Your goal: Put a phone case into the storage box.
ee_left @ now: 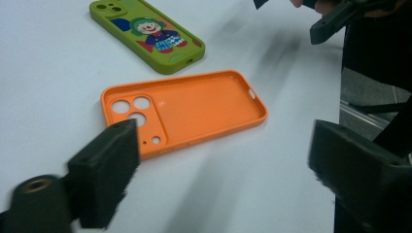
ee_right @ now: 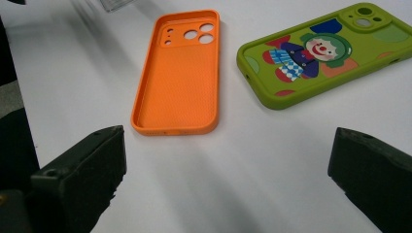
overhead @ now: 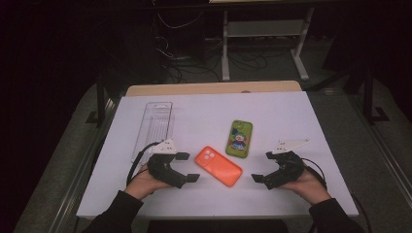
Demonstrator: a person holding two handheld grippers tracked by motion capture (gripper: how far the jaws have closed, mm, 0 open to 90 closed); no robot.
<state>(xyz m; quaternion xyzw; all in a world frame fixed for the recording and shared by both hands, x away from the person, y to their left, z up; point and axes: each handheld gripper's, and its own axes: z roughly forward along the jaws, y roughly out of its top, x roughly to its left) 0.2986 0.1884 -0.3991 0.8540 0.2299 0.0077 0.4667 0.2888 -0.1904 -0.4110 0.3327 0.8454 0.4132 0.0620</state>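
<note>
The orange case [overhead: 218, 166] lies hollow side up on the white table [overhead: 291, 111], near the front edge, between the two tools. The left tool [overhead: 187, 167] sits just left of it with jaws apart, holding nothing. The right tool [overhead: 262, 166] sits just right of it, jaws also apart and empty. The green case [overhead: 239, 139], printed with a clown, lies just beyond the orange one. A clear tray [overhead: 154, 127] lies far left.

One case [overhead: 218, 166] is lying between the grippers; a second case [overhead: 239, 138] is lying behind it, a tray [overhead: 154, 127] far left.
</note>
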